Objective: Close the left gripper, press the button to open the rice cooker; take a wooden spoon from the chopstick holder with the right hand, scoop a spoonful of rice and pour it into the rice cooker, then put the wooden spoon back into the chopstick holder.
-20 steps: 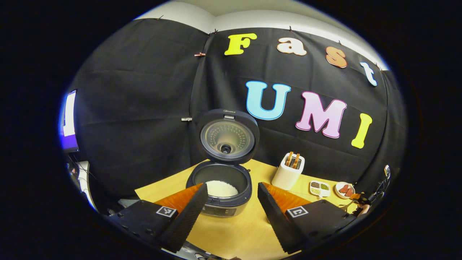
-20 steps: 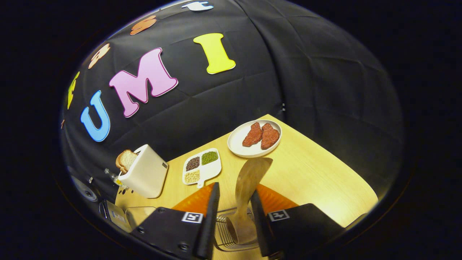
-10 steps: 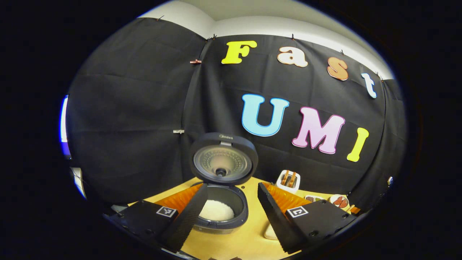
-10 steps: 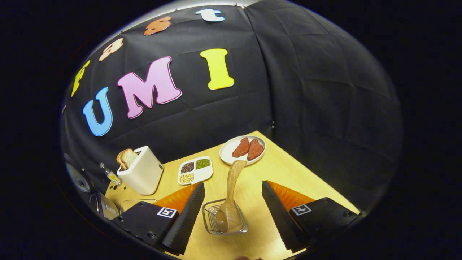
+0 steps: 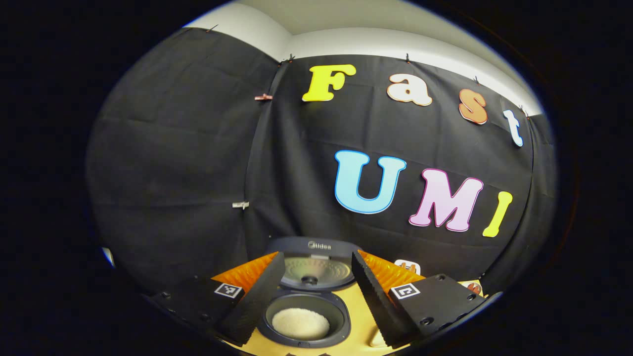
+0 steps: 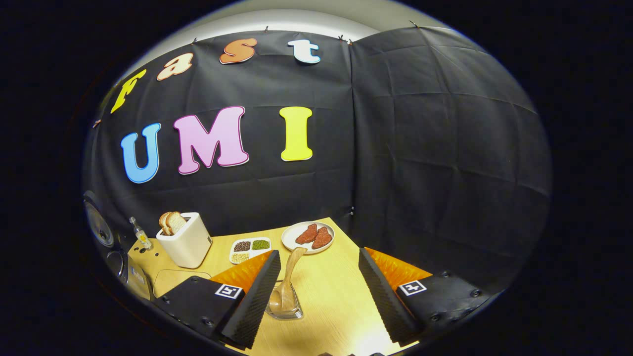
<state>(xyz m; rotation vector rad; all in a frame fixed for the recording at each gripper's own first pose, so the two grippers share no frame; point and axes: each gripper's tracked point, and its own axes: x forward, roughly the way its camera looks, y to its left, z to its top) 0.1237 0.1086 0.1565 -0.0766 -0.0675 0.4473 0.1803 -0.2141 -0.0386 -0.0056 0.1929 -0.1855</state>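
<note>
Here, in the left gripper view, my left gripper (image 5: 316, 291) sits at the bottom centre of the frame with its fingers spread wide and nothing between them. Through the gap I see the rice cooker (image 5: 304, 319) at the lower middle, its lid (image 5: 316, 264) standing open just above the pot, and a mound of white rice (image 5: 300, 323) lying in the inner bowl. The cooker stands on the light wooden table (image 5: 358, 316), of which a narrow strip shows beside it. To the right of the lid, behind my right-hand finger, the top of the toaster (image 5: 407, 267) peeks out against the black wall.

In the right gripper view, my right gripper (image 6: 319, 296) is likewise wide apart at the bottom centre, gripping nothing. The wooden spoon (image 6: 287, 279) stands in the chopstick holder (image 6: 285, 306), a small clear container on the table just beside my left-hand finger; the spoon leans up and to the right, its handle end reaching toward the plate (image 6: 307, 237) of two reddish meat pieces at the middle of the frame. Neither finger touches the spoon. Left of the plate lies a white divided dish (image 6: 249, 249) of grains and beans, and farther left the white toaster with bread slices in its slots. A small bottle (image 6: 140, 236) stands at the far left edge.
</note>
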